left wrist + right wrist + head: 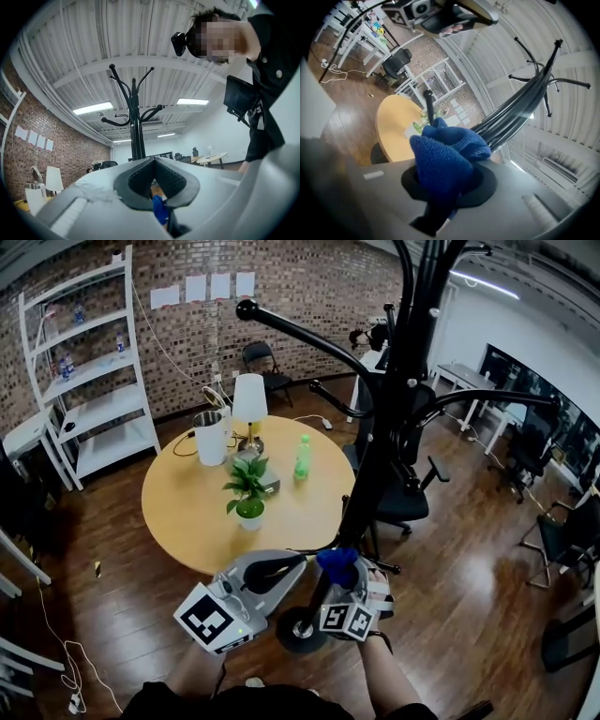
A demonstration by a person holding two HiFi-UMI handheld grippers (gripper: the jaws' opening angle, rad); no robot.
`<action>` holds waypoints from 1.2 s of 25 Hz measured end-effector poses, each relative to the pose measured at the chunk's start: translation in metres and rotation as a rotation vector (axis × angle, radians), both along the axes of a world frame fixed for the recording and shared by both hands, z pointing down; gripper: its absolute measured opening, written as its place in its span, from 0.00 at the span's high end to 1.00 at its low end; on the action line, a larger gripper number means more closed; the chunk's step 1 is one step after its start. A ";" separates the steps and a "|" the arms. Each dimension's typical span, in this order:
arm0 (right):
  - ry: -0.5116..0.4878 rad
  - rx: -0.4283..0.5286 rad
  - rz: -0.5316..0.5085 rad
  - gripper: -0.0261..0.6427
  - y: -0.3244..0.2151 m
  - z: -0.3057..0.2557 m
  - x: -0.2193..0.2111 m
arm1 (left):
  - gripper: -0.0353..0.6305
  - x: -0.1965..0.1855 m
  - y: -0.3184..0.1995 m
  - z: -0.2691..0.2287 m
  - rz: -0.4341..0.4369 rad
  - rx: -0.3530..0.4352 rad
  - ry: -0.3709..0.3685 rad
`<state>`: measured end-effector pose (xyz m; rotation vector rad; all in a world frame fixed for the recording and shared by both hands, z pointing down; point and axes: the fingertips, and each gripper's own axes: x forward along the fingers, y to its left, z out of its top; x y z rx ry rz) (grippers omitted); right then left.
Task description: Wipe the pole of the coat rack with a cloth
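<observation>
The black coat rack pole [375,465] rises from its round base [302,629] on the floor, just ahead of both grippers. My right gripper [344,582] is shut on a bunched blue cloth [337,564], and the cloth lies against the low part of the pole. In the right gripper view the cloth [443,159] bulges out of the jaws [445,185] with the pole [520,112] right behind it. My left gripper [298,562] sits just left of the cloth, its pads [140,178] meeting at the tips with nothing held. The pole [136,136] stands beyond it.
A round wooden table [187,507] stands left of the rack with a potted plant [248,491], green bottle [302,457], lamp [249,399] and white jug [211,437]. A black office chair [405,501] is behind the pole. White shelves [89,362] line the brick wall.
</observation>
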<state>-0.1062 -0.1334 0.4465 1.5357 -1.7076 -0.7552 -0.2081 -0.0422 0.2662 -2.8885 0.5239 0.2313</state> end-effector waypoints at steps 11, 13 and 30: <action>-0.020 0.407 0.015 0.85 0.009 -0.205 0.013 | 0.94 -0.013 -0.005 -0.005 -0.037 0.010 0.034; -0.015 0.448 0.008 0.85 0.010 -0.232 0.013 | 0.94 -0.016 -0.006 -0.004 -0.042 0.013 0.032; -0.013 0.481 0.016 0.86 0.011 -0.262 0.013 | 0.94 -0.024 -0.023 -0.004 -0.058 -0.001 0.049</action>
